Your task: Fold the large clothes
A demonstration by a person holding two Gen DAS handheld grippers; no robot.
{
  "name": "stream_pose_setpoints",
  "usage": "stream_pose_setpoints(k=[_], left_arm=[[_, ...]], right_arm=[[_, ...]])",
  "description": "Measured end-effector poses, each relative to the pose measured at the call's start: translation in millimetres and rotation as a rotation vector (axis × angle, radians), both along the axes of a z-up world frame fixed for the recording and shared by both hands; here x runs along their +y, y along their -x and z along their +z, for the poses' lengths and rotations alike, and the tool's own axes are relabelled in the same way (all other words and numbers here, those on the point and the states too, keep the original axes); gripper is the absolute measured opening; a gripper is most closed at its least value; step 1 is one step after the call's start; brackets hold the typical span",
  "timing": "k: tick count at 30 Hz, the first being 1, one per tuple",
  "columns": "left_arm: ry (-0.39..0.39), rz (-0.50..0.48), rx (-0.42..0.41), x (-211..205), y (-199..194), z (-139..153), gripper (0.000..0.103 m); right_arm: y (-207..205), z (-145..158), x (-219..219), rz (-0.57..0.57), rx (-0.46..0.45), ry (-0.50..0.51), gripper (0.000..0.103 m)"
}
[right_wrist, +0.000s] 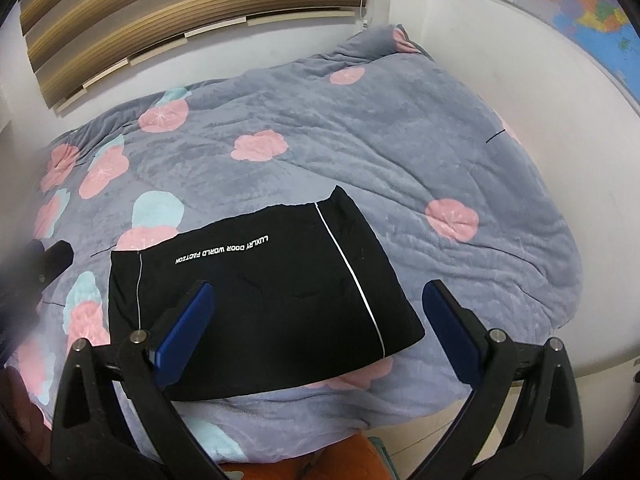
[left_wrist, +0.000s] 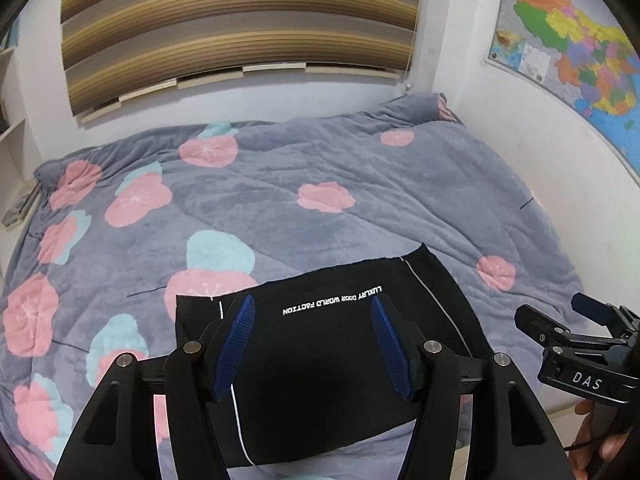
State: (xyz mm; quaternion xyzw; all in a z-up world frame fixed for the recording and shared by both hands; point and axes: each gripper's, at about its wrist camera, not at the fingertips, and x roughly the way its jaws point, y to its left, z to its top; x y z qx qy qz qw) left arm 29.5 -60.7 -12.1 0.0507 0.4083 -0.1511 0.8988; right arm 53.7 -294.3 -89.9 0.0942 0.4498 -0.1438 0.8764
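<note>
A black garment [left_wrist: 328, 360] with white side stripes and white lettering lies folded into a compact rectangle near the front edge of the bed; it also shows in the right wrist view [right_wrist: 264, 292]. My left gripper [left_wrist: 314, 304] hovers over it, open and empty, blue pads apart. My right gripper [right_wrist: 320, 288] is open and empty above the garment's near right part. The right gripper also shows in the left wrist view [left_wrist: 560, 320] to the right of the garment. The left gripper [right_wrist: 48, 260] shows blurred at the left edge of the right wrist view.
The bed carries a grey quilt [left_wrist: 320, 200] with pink and blue flowers, also in the right wrist view [right_wrist: 400, 140]. A striped blind [left_wrist: 240, 20] hangs behind it and a map [left_wrist: 580, 60] on the right wall. Shelves [left_wrist: 12, 120] stand at the left.
</note>
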Motion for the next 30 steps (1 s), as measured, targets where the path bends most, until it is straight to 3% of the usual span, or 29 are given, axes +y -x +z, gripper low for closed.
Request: stream_pose_setpoints(k=[16,30], left_arm=[[-0.011,-0.014,0.026,-6.3,-11.4,-12.3,0.063],[-0.034,-0.045,0.05,-29.7,-25.0,-21.9,0.063]], right_arm=[[4.4,-16.4,9.7,0.001,0.064,-0.049,0.101],[0.7,-18.7,19.0,0.033,0.098,-0.02,0.101]])
